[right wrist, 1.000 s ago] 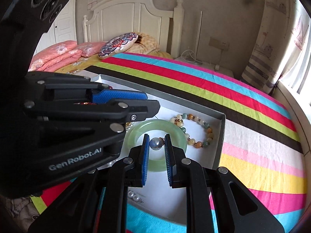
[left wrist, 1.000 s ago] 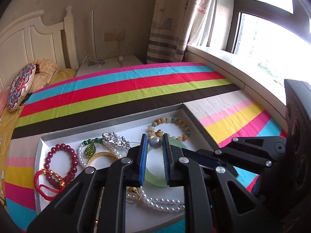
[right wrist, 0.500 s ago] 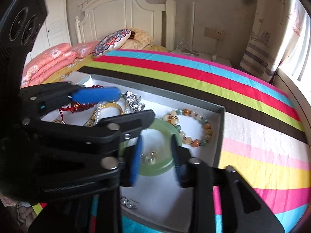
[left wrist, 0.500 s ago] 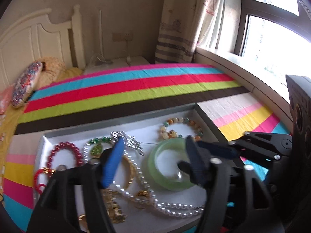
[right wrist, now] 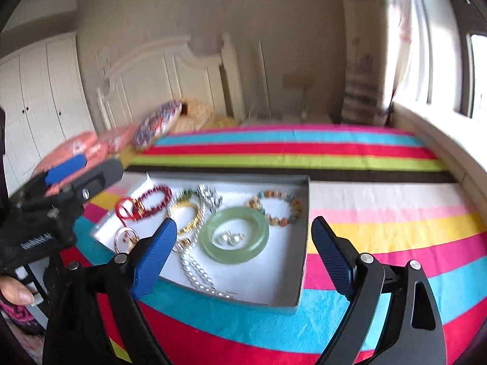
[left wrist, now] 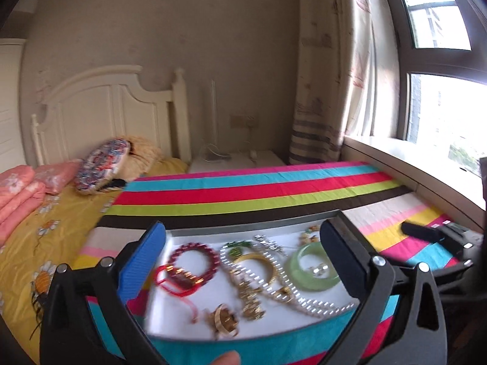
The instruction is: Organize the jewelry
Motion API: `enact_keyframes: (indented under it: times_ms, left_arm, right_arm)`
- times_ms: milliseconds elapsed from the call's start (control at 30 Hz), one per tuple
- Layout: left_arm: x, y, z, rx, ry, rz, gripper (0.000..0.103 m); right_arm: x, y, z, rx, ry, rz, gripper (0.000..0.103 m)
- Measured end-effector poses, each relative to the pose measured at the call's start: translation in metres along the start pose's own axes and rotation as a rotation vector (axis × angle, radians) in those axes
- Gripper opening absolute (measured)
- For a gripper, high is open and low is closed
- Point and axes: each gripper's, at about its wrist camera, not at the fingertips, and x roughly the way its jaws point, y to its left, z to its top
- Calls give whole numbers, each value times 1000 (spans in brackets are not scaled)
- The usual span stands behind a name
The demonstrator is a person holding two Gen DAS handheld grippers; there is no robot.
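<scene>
Since a second ago you have let go of the pearl earrings (right wrist: pixel 230 238) and drawn both grippers back and up from the tray (right wrist: pixel 299 261); each had its pads pinched together at the earring then. Your left gripper (left wrist: pixel 243 263) now hangs over the tray's near edge with its tongs spread wide and nothing between them. Your right gripper (right wrist: pixel 245 252) likewise stands wide apart and empty, above the tray's near right corner. The earrings lie loose on the white tray floor inside the green jade bangle (right wrist: pixel 235 234), which sits right of centre. The multicoloured bead bracelet (right wrist: pixel 275 210) lies near the far right corner, just beyond the bangle. The pearl necklace (left wrist: pixel 274 276) runs from the centre toward the near edge, over the gold bangle (left wrist: pixel 258 263). The red bead bracelet (left wrist: pixel 192 258) and red cord (left wrist: pixel 170 283) lie at the left side. The tray rests on the striped bedspread (right wrist: pixel 380 222).
</scene>
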Motion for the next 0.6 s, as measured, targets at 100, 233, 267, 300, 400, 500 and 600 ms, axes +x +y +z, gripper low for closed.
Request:
enact_keyframes:
  times_ms: [100, 233, 267, 300, 400, 500, 600]
  left_arm:
    - [-11, 9, -12, -18, -9, 21, 101]
    - [-11, 18, -31, -49, 21, 2, 101]
    - [-10, 20, -36, -59, 33, 2, 101]
    - [-8, 23, -41, -72, 46, 5, 101]
    - [0, 28, -54, -74, 80, 21, 101]
    - [1, 29, -57, -79, 78, 17, 101]
    - [4, 26, -58, -63, 78, 10, 101]
  right_arm:
    - [-18, 10, -7, -19, -74, -17, 86]
    - [-27, 22, -21, -36, -122, -41, 86]
    - [-27, 25, -24, -41, -125, -49, 86]
    - [-27, 28, -28, -48, -129, -57, 86]
    - [-19, 33, -35, -57, -112, -67, 86]
    - [-8, 35, -39, -63, -87, -84, 86]
    - [-6, 41, -42, -99, -91, -102, 86]
